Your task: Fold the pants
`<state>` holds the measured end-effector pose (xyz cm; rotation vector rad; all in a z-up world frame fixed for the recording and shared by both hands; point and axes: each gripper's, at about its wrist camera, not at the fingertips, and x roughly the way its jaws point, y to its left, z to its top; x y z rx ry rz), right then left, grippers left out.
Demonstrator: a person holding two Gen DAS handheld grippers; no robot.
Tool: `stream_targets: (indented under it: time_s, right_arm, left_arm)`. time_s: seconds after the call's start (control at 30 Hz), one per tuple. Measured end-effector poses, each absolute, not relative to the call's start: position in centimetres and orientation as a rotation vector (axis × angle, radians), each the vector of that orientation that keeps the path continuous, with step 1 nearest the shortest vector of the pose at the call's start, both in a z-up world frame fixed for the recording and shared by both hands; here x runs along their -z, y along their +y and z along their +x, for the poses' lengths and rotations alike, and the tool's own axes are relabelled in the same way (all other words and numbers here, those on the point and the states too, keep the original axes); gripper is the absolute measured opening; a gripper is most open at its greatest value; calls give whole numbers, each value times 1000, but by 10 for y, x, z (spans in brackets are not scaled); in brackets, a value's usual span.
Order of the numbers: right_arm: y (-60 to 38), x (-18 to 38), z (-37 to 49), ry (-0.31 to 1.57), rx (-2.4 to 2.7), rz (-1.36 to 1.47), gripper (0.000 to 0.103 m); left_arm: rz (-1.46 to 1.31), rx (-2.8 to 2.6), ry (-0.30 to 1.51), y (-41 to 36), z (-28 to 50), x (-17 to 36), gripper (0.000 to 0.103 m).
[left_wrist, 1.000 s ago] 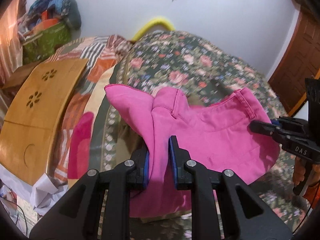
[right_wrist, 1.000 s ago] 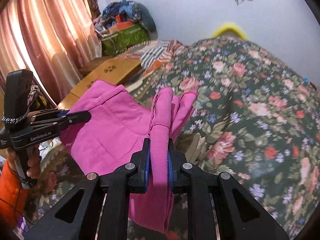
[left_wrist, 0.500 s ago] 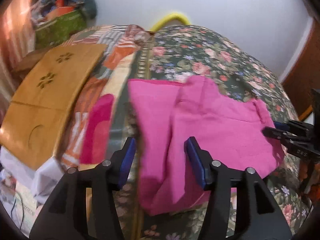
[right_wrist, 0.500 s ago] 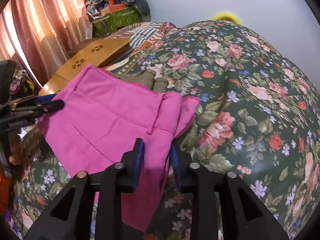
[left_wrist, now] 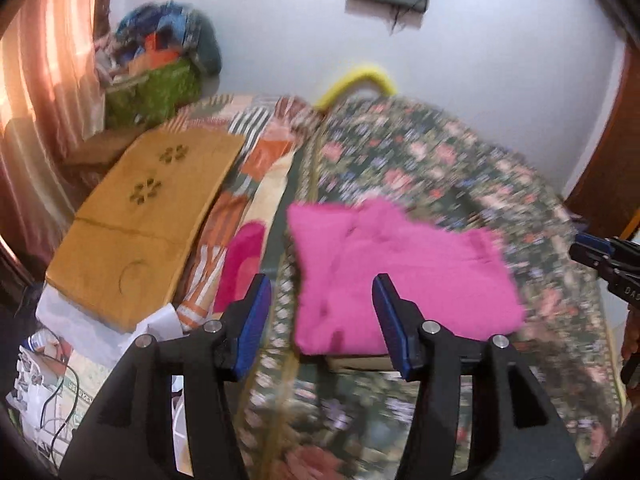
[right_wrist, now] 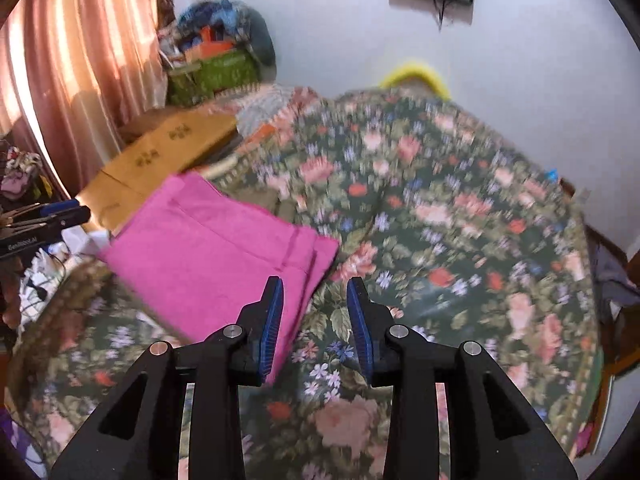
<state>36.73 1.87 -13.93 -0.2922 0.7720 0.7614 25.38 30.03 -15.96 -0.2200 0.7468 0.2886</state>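
The pink pants (left_wrist: pixel 404 276) lie folded in a flat bundle on the floral bedspread (left_wrist: pixel 440 168). My left gripper (left_wrist: pixel 320 316) is open and empty, held above the bundle's near left edge. My right gripper (right_wrist: pixel 314 316) is open and empty, above the bundle's right edge; the pants (right_wrist: pixel 216 252) lie to its left. The right gripper's tip (left_wrist: pixel 600 256) shows at the right edge of the left wrist view. The left gripper's tip (right_wrist: pixel 52 216) shows at the left of the right wrist view.
A wooden lap table (left_wrist: pixel 140 216) lies on a striped blanket (left_wrist: pixel 256 160) left of the pants. A green bag with clothes (left_wrist: pixel 156 92) sits by the curtain (right_wrist: pixel 80 72). Papers and cables (left_wrist: pixel 52 368) lie at the bed's left edge. A wooden door (left_wrist: pixel 612 160) stands right.
Both grippers have opened and let go of the pants, then pulled back and up. The pants now lie flat on the bed.
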Motion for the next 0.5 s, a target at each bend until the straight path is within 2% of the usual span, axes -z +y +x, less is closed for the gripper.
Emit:
stream_targets:
  time_s: [0.43, 0.47, 0.5]
  right_arm:
    - [-40, 10, 235, 438, -848, -172, 30]
    - [-46, 2, 222, 412, -858, -157, 32]
    - [-50, -3, 215, 397, -864, -141, 38]
  left_arm:
    - [-121, -197, 395, 177, 123, 12, 54]
    - [-111, -196, 366, 168, 110, 3, 54]
    - [-104, -190, 349, 161, 100, -3, 54]
